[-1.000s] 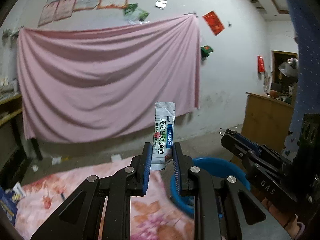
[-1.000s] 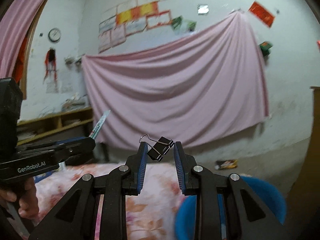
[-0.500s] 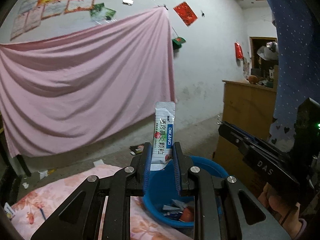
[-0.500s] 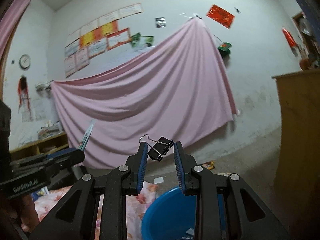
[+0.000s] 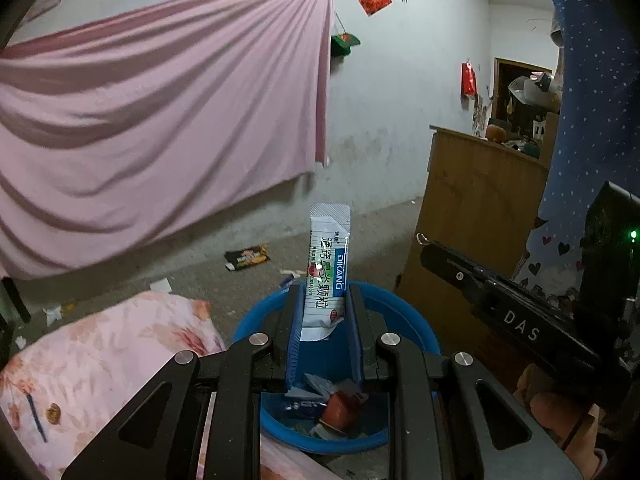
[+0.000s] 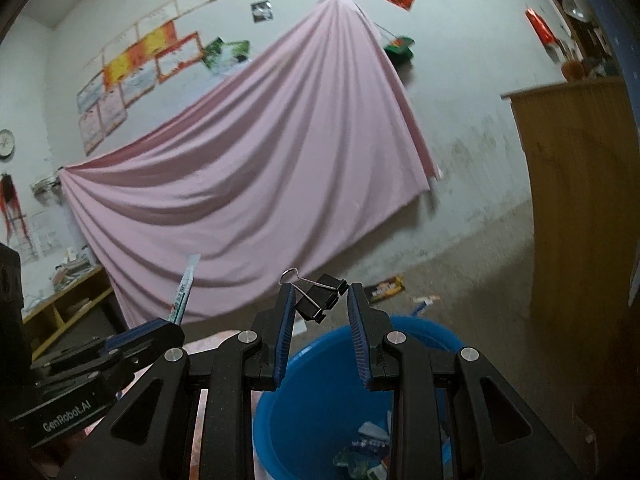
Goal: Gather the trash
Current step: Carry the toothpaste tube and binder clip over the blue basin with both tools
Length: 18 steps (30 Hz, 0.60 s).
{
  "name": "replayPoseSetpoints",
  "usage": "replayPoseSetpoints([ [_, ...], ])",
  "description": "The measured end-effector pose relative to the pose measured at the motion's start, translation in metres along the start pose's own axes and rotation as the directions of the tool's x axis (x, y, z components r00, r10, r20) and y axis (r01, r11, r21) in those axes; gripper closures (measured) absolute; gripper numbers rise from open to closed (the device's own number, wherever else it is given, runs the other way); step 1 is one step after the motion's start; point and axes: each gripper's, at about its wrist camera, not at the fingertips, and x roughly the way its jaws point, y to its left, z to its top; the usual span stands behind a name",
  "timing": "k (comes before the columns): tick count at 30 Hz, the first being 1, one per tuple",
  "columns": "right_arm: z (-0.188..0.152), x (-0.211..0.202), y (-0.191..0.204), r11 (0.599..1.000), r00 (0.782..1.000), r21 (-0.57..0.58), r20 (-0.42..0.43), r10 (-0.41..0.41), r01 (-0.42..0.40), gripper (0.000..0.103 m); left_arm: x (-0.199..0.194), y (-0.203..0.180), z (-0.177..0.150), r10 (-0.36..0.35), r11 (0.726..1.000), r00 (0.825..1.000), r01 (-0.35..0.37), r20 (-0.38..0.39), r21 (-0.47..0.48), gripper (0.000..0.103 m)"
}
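The left gripper (image 5: pixel 322 312) is clamped on a white sachet (image 5: pixel 326 272) standing upright, at twelve o'clock over the blue basin (image 5: pixel 416 332), which already holds scraps. The sachet is light and flat, so it may flutter past the rim toward nine o'clock onto the floral cloth (image 5: pixel 100 356) if dropped from here. The right gripper (image 6: pixel 320 304) pinches a black binder clip (image 6: pixel 320 298) askew above the basin (image 6: pixel 312 396); that slanted hold may slip early.

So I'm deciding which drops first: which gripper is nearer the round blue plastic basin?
Neither clearly. The left gripper, shut on the white sachet, and the right gripper, shut on the black binder clip, both hang above the round blue plastic basin.
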Motion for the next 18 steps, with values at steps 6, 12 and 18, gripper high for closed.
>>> replayPoseSetpoints([
  [6, -0.003, 0.009, -0.009, 0.999, 0.997, 0.03, -0.069, -0.021, 0.023, 0.078, 0.016, 0.001, -0.005, -0.019, 0.999, 0.999, 0.018, -0.048, -0.029, 0.086],
  [12, -0.006, 0.017, -0.016, 0.998, 0.992, 0.052, -0.126, -0.027, 0.034, 0.078, 0.026, 0.003, -0.008, -0.034, 0.998, 0.996, 0.029, -0.086, -0.053, 0.085],
  [18, -0.008, 0.022, -0.019, 0.998, 0.986, 0.056, -0.164, -0.024, 0.034, 0.077, 0.03, 0.004, -0.009, -0.052, 0.997, 0.994, 0.046, -0.098, -0.07, 0.085],
])
